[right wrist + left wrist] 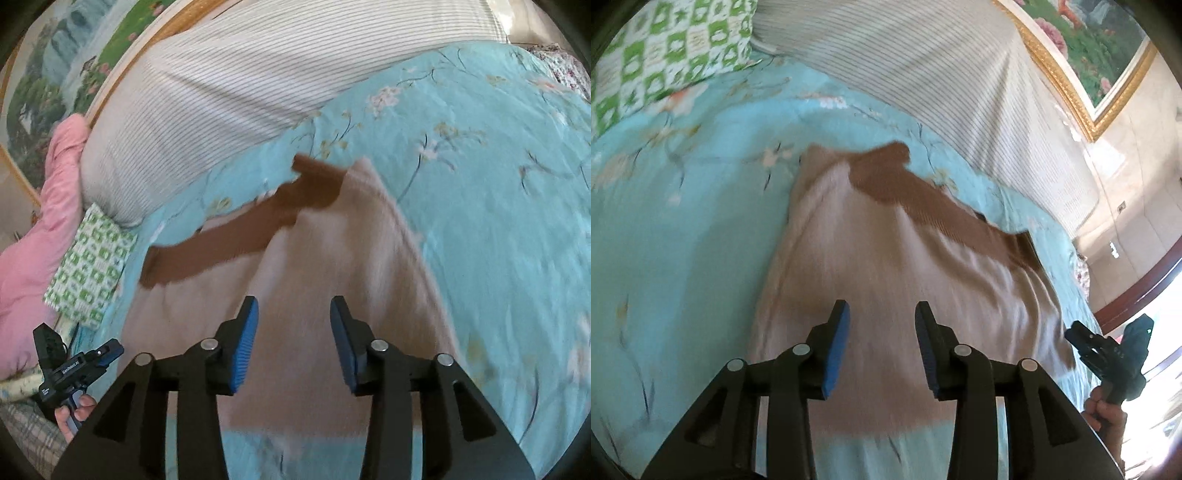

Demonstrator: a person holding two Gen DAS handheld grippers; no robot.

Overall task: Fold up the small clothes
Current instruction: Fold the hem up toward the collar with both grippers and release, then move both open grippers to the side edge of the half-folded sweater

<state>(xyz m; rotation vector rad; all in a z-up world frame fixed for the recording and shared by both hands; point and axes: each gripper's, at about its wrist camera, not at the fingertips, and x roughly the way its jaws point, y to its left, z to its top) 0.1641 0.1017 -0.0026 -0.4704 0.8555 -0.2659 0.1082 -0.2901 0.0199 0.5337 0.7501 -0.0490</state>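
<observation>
Both views are bright with daylight. In the left wrist view a window [1167, 332] at the right edge is glared to white. The garment [886, 258] and the bedspread [498, 221] are smeared by motion blur. The fisheye lens bends the edges, and the corners are dark.

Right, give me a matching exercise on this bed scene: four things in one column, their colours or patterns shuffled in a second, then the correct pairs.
Things:
1. garment
2. bedspread
3. big pillow
4. small pillow

Looks:
A. green and white checks
B. pale pink with a brown band
C. turquoise with flowers
D. white with thin stripes

Pairs: 1-B, 2-C, 3-D, 4-A
</observation>
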